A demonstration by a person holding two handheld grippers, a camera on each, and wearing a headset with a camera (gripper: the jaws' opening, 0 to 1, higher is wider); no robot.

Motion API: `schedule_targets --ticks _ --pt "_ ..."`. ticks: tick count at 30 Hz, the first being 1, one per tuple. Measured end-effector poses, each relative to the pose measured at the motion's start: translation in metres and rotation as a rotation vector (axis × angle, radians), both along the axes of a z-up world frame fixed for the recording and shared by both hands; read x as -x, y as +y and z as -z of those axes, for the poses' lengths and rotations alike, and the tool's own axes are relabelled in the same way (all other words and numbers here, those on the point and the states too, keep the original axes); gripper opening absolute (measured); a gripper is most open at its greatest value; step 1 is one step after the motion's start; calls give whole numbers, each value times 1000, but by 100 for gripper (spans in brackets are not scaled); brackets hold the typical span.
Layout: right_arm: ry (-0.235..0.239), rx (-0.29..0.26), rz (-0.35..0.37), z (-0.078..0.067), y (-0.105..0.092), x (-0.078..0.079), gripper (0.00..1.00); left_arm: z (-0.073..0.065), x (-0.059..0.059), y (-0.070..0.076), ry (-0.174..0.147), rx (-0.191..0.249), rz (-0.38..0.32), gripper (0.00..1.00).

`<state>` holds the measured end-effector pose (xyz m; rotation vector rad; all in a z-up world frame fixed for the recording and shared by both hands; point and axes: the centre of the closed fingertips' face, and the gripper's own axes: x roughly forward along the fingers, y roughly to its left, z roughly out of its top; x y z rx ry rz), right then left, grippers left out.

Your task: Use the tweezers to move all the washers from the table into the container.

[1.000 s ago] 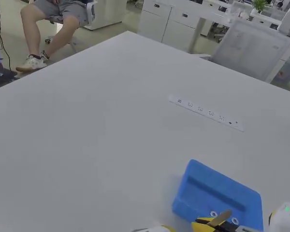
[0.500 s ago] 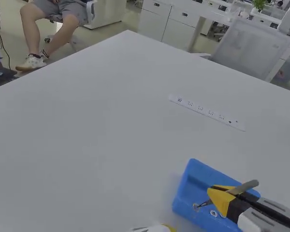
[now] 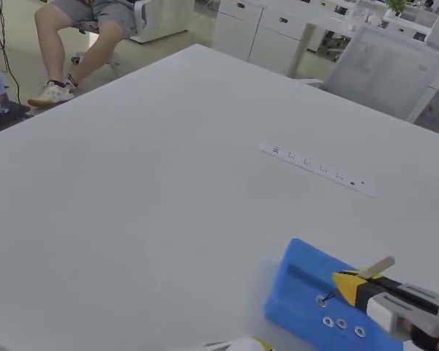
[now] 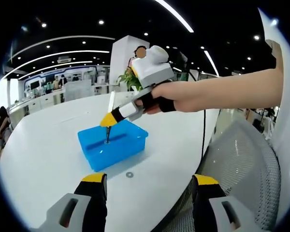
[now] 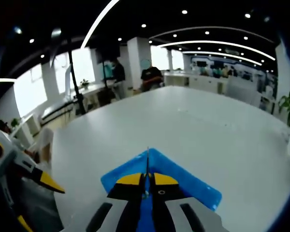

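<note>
The blue container (image 3: 307, 292) sits at the table's near right, with three washers (image 3: 342, 323) lying inside. My right gripper (image 3: 349, 284), yellow-tipped, is shut on the tweezers (image 3: 329, 295), whose tip points down into the container; a small ring seems to sit at the tip. In the right gripper view the tweezers (image 5: 147, 166) run forward from the closed jaws over the container (image 5: 188, 181). In the left gripper view my left gripper (image 4: 149, 181) stands open and holds nothing, in front of the container (image 4: 113, 142). One washer (image 4: 129, 174) lies on the table beside it.
A white power strip (image 3: 316, 170) lies on the white table (image 3: 146, 190) beyond the container. A grey mesh chair (image 4: 241, 164) stands by the table's near edge. A person sits on a chair (image 3: 95, 22) at the far left, off the table.
My right gripper rose from the bottom edge of the head view and moved over the container, carrying the tweezers; their tip now points into it.
</note>
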<state>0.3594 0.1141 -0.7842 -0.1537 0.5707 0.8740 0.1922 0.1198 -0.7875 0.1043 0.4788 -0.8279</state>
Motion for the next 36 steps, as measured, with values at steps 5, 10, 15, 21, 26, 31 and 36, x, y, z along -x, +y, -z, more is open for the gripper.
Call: schedule_targets --ticks 5,10,15,21,26,31,36 --pt "6 24 -16 8 2 -2 3 0 0 0 1 1 -1 72" --pt "16 44 -24 16 3 -5 3 0 1 0 3 -1 2 71" --pt "23 67 -27 24 3 -8 3 0 1 -1 3 -2 5 71" --pt "30 88 -35 28 4 -5 3 0 1 -1 5 -1 4 71" --pt "27 93 -37 30 1 -8 3 1 1 0 5 -2 3 71" --pt "17 89 -40 28 0 -9 4 0 0 1 5 -1 -4 71" --pt "-3 55 -27 13 -1 -6 4 0 0 0 3 -1 2 71"
